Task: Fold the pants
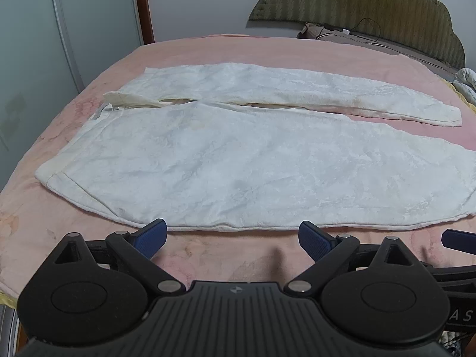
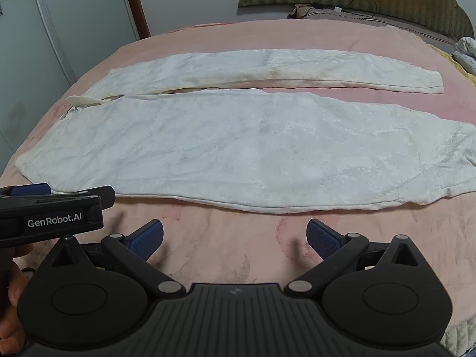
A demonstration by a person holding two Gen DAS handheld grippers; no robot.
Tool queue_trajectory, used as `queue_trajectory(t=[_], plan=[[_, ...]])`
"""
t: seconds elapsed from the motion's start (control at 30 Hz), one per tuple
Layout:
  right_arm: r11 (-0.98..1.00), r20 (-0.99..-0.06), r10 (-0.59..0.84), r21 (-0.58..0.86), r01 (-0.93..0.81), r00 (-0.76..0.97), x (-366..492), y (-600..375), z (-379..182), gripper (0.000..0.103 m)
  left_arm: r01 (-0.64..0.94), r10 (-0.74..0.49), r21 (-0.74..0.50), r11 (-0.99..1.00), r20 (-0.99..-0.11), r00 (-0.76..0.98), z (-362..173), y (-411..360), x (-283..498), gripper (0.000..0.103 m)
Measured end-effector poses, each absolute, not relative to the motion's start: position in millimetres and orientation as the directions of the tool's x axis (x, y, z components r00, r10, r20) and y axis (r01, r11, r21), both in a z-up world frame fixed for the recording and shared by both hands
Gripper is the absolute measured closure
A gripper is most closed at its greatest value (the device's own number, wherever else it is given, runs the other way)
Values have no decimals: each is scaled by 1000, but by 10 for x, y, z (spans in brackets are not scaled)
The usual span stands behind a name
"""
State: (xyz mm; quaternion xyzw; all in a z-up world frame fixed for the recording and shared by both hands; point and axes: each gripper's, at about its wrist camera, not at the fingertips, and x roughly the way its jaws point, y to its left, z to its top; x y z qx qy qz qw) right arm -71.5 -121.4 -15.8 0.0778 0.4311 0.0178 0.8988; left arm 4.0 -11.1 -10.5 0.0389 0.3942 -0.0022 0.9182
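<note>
While the white pants lie spread flat across a pink bed, waistband at the left and both legs running toward the right, neither pair of tongs touches the cloth. A narrow gap of pink shows between the two legs near the hems; the far leg is yellowed along its inner seam. Just short of the near leg's edge, the left tongs hover with blue pads spread wide, holding nothing. Beside them the right tongs are likewise agape and empty above bare bedding. In the right wrist view the left device's black body crosses the lower left corner, bearing the white lettering "GenRobot.AI", with a hand gripping below it. Beyond the pants, a padded olive headboard rises at the bed's head, a black cable trailing over a pillow. A pale wardrobe with small flower decals stands at left.
</note>
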Motion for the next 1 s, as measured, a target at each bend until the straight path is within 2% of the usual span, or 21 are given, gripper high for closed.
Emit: queue_trajectory(t=[1.0], plan=[[987, -774, 111, 158, 20, 624, -715, -1206, -162, 0, 36, 30, 75, 997, -726, 687, -124, -109, 45, 6]])
